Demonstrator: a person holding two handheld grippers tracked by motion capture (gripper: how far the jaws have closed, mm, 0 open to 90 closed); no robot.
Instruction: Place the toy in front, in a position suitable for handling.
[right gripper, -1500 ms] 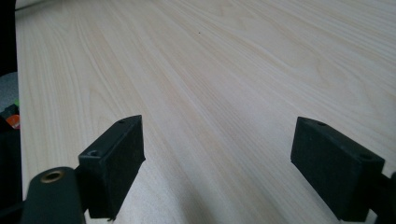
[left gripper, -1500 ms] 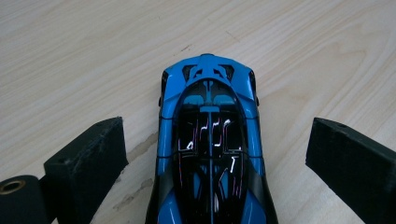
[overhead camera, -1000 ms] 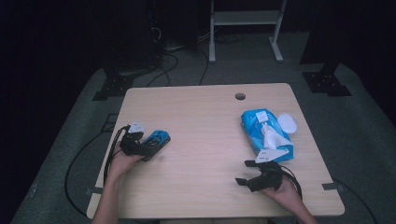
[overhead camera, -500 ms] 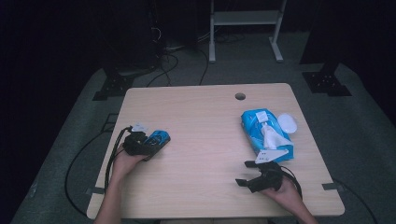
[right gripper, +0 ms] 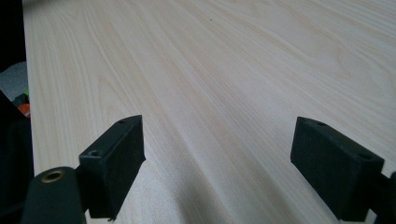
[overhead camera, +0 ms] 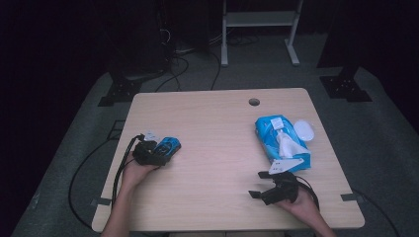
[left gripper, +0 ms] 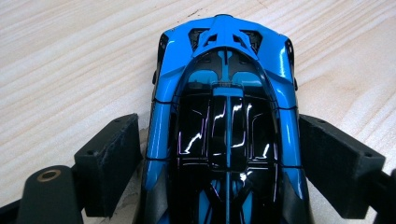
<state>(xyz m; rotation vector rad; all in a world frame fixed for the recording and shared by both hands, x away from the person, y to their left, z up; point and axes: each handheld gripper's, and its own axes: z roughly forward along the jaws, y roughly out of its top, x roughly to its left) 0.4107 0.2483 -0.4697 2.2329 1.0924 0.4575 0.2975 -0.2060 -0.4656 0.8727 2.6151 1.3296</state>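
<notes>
A glossy blue and black toy car (left gripper: 226, 116) rests on the pale wooden table (overhead camera: 217, 118) near its left edge. My left gripper (left gripper: 219, 154) straddles the car's sides from behind, and its jaws have just been opening. A sliver of wood shows between the left pad (left gripper: 112, 163) and the car, so the grip looks loose. From above, the car (overhead camera: 170, 144) sits at the tip of the left gripper (overhead camera: 164, 150). My right gripper (overhead camera: 256, 184) lies low near the front right of the table. In its own view the right gripper (right gripper: 217, 158) is open over bare wood.
A blue pack of wet wipes (overhead camera: 281, 140) lies at the right, just beyond the right gripper, with a white round lid (overhead camera: 304, 131) beside it. A cable hole (overhead camera: 254, 101) sits near the table's far edge. Black cables trail off the left side.
</notes>
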